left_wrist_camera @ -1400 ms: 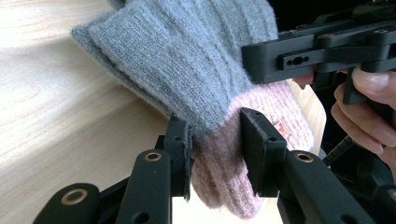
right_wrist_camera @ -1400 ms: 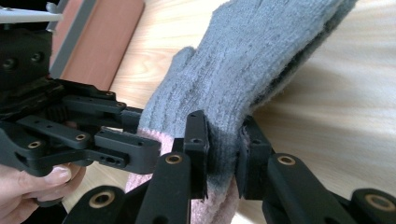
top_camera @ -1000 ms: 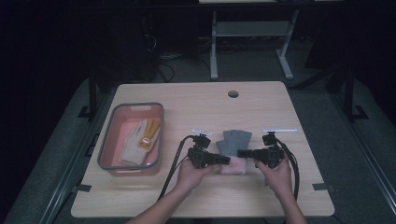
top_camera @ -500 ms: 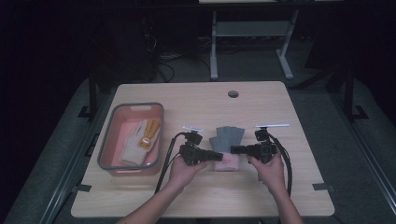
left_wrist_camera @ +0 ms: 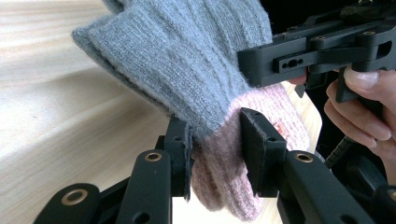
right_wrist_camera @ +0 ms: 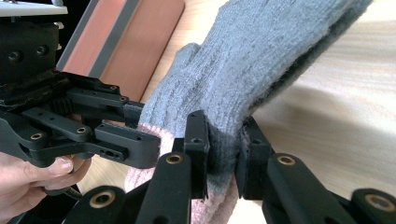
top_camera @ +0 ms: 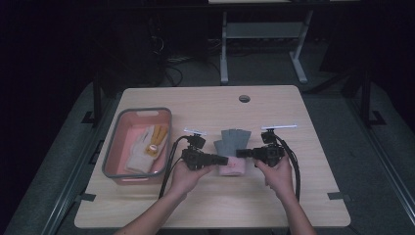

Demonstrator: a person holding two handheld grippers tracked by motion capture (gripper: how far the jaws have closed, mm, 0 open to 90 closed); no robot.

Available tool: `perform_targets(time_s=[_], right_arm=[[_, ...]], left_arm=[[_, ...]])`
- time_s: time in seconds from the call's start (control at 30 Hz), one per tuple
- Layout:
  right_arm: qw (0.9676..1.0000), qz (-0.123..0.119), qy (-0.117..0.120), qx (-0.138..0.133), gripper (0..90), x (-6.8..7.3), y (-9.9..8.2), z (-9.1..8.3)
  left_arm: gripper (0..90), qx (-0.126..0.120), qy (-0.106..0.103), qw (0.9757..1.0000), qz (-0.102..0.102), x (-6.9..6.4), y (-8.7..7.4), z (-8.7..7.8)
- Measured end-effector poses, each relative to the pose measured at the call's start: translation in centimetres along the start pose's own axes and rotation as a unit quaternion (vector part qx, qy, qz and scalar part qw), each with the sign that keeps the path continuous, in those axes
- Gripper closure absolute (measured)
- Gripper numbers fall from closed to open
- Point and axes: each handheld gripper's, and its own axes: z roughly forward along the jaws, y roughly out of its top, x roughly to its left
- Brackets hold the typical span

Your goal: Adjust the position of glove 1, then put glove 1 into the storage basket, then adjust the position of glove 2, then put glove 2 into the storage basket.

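A grey knitted glove (top_camera: 235, 139) with a pink cuff (top_camera: 232, 168) is held a little above the wooden table (top_camera: 205, 210), near its middle. My left gripper (top_camera: 223, 160) is shut on its cuff end from the left, and my right gripper (top_camera: 241, 152) is shut on it from the right. In the left gripper view the jaws of my left gripper (left_wrist_camera: 217, 154) pinch the glove (left_wrist_camera: 187, 60) where grey meets pink, with the right gripper (left_wrist_camera: 261, 63) just behind. In the right gripper view my right gripper (right_wrist_camera: 225, 156) clamps the grey knit (right_wrist_camera: 261, 60); the left gripper (right_wrist_camera: 133, 137) grips beside it.
A salmon bin with a grey rim (top_camera: 111, 152) stands at the table's left and holds a white glove and a yellow one (top_camera: 149, 143). A round cable hole (top_camera: 244, 98) lies at the far middle. Black cables trail from both grippers toward the person.
Both grippers have risen a little with the glove still between them, and the left hand has drifted slightly left. The grips have not changed.
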Motion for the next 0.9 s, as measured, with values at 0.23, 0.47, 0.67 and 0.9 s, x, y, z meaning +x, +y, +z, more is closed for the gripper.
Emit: perform_targets(time_s=[0.23,0.47,0.67,0.9], right_arm=[[1.0,-0.003,0.009,0.002,77.0,0.8,0.8,0.2],[0.9998,-0.007,0.017,0.003,77.0,1.7,1.5,0.5],[0.9997,-0.014,0.017,0.007,77.0,2.3,2.1,0.8],[0.9995,-0.023,0.015,0.012,77.0,3.1,2.7,1.1]], left_arm=[[65.5,-0.007,0.006,0.9999,0.005,-0.2,0.3,-1.2],[65.7,-0.014,0.009,0.9998,0.008,-0.1,0.8,-2.5],[65.8,-0.016,0.013,0.9997,0.01,0.0,1.0,-3.2],[65.8,-0.02,0.015,0.9996,0.013,0.2,1.3,-4.3]])
